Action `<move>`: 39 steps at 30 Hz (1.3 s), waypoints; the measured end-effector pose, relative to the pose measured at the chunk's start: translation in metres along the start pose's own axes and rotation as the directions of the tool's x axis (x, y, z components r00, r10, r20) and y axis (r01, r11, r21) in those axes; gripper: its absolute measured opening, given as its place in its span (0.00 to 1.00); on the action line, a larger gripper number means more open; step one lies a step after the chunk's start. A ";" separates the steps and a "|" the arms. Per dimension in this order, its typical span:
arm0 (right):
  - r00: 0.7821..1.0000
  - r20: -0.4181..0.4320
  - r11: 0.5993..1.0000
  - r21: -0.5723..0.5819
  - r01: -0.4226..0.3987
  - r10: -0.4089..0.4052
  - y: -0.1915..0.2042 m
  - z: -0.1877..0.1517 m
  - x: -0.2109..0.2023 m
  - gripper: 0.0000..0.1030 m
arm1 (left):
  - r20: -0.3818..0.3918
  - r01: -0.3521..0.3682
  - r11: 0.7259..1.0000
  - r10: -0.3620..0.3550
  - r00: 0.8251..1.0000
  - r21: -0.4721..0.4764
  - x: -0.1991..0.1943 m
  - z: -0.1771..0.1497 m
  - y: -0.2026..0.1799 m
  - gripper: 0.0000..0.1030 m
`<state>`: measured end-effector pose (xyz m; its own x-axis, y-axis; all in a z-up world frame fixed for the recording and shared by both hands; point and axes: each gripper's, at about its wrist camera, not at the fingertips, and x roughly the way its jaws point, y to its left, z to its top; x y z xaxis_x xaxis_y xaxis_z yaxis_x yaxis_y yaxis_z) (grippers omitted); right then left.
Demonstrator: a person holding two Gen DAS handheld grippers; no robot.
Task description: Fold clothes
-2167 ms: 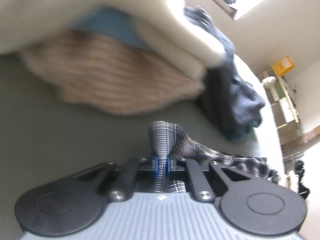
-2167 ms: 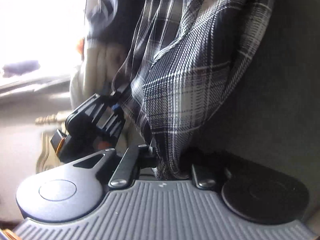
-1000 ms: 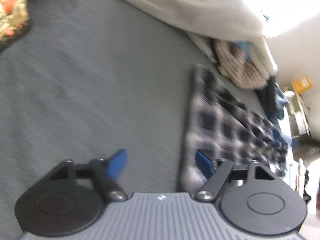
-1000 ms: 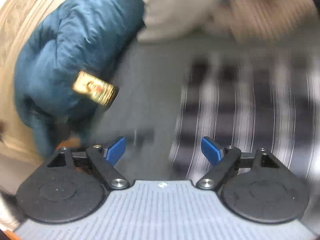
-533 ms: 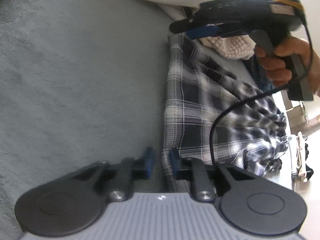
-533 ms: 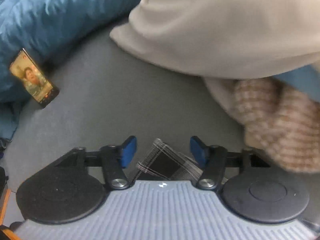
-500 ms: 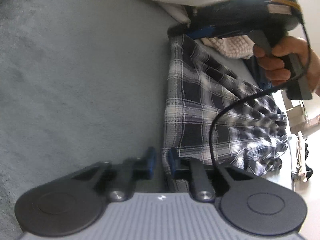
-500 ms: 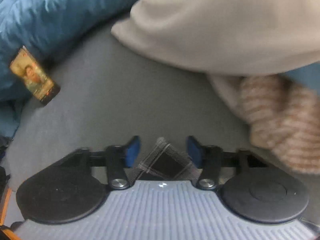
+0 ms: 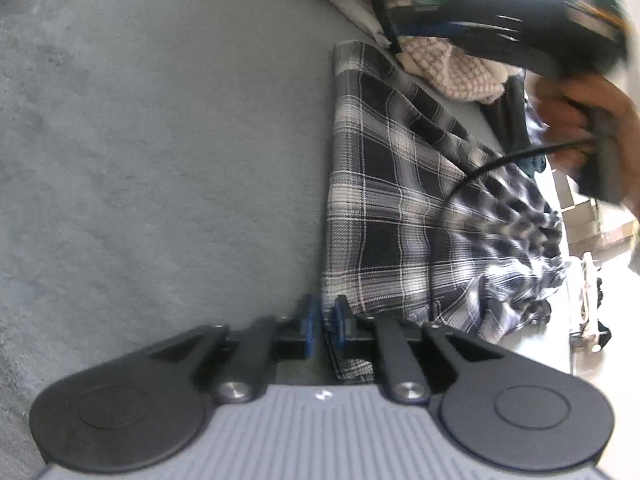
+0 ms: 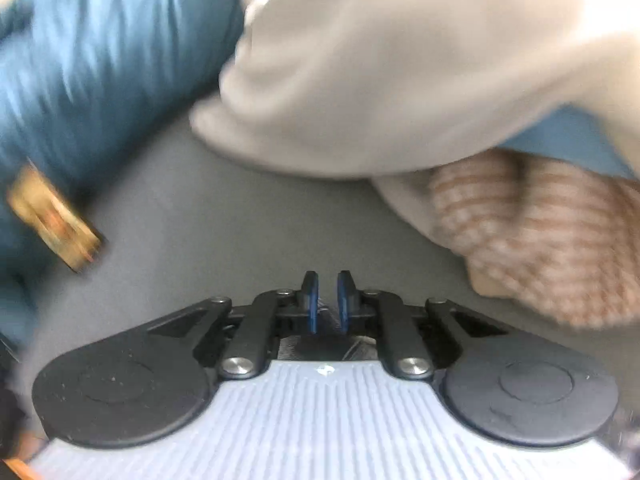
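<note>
The plaid shirt (image 9: 400, 208) is lying mostly flat on the grey blanket (image 9: 160, 140), and that's the landmark here. The left gripper (image 9: 322, 318) is clamped on the shirt's near corner, blue pads squeezed on the hem. The right gripper (image 10: 326, 300) has its pads almost together with a sliver of plaid fabric (image 10: 330, 322) showing between and behind them, so it looks pinched on the shirt's far corner, though blur makes that hard to confirm. From the left wrist view, a hand (image 9: 576, 120) holds that gripper's handle over the shirt's far end. Just past the shirt sit a beige knit (image 10: 552, 240), a cream garment (image 10: 400, 72) and a blue puffy jacket (image 10: 100, 60).
</note>
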<state>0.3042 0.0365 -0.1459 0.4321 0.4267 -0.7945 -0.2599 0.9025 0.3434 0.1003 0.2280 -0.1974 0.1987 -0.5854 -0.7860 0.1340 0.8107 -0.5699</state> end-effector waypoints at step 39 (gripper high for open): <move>0.988 -0.064 0.789 -0.610 0.072 -0.140 0.062 -0.227 -0.112 0.24 | 0.050 -0.365 0.891 0.366 0.929 0.270 -0.012 -0.026 -0.055 0.56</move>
<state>0.0435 0.0310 -0.1495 0.4083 0.2917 -0.8650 -0.7009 0.7073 -0.0923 0.0652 0.1905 -0.1630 0.2822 -0.2472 -0.9270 0.3092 0.9381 -0.1560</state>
